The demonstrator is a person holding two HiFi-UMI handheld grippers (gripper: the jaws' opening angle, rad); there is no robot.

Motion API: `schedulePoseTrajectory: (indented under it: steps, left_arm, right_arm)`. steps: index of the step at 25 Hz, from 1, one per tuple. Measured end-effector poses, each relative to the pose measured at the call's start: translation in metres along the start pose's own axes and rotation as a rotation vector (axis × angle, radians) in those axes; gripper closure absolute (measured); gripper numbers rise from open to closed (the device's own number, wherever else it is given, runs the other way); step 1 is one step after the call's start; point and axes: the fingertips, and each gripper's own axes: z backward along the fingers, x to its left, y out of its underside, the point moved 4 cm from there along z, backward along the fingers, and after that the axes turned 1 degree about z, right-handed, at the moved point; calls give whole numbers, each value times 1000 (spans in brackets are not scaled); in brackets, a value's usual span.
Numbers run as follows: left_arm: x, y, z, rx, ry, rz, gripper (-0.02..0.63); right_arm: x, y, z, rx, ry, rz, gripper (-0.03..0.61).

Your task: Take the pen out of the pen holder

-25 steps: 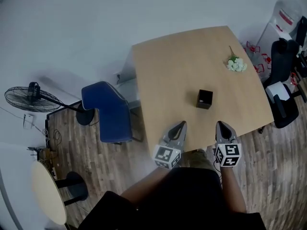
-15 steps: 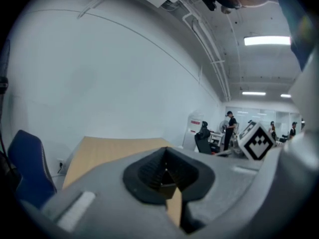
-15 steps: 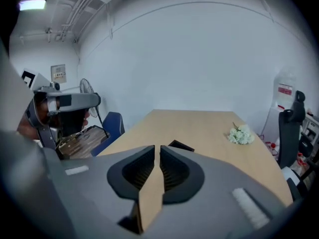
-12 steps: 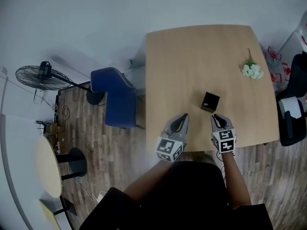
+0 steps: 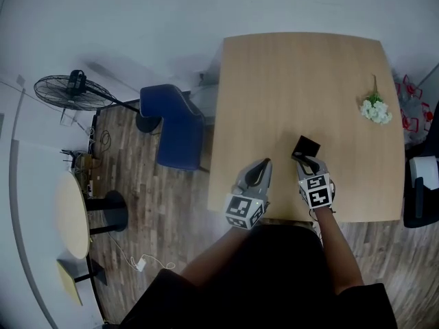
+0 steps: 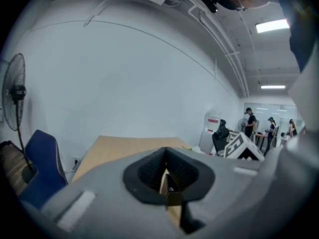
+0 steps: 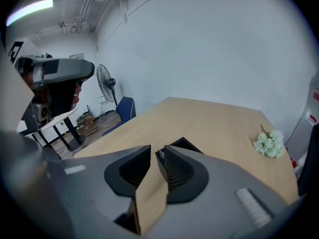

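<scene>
Head view: the black pen holder stands on the wooden table, towards its near edge. The right gripper has its tips right at the holder's near side. The left gripper hangs just beside it, to the left. White flowers lie well apart at the right.

Left gripper view: jaws pressed together, nothing in them.

Right gripper view: jaws a little apart and gripping nothing. The holder's open top sits just past the tips, and the pen itself is too small to make out
</scene>
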Motion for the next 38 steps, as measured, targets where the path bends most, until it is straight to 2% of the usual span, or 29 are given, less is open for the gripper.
schedulePoseTrajectory:
  steps: [6,15,26,30,32,38]
  left_arm:
    - [8,8,-6,-9,-77,36,611]
    - [25,18,5,12,-104,53,611]
    - [26,19,1,-1,-78,68,611]
    - [22,22,-2,-2,-61,66,611]
    - [20,22,-1,-9,-60,65,611]
    - [29,16,9,-24,-62,70,611]
  right_arm:
    - [-8,3,-36,66,-45,23,482]
    - [-5,11,-70,134,-49,39,480]
    - [2,10,-74,141,-32,76,500]
    - [3,9,-73,146,-4,114,508]
    - [1,10,-73,144,9,125,534]
    - [3,7,-67,145,34,143,541]
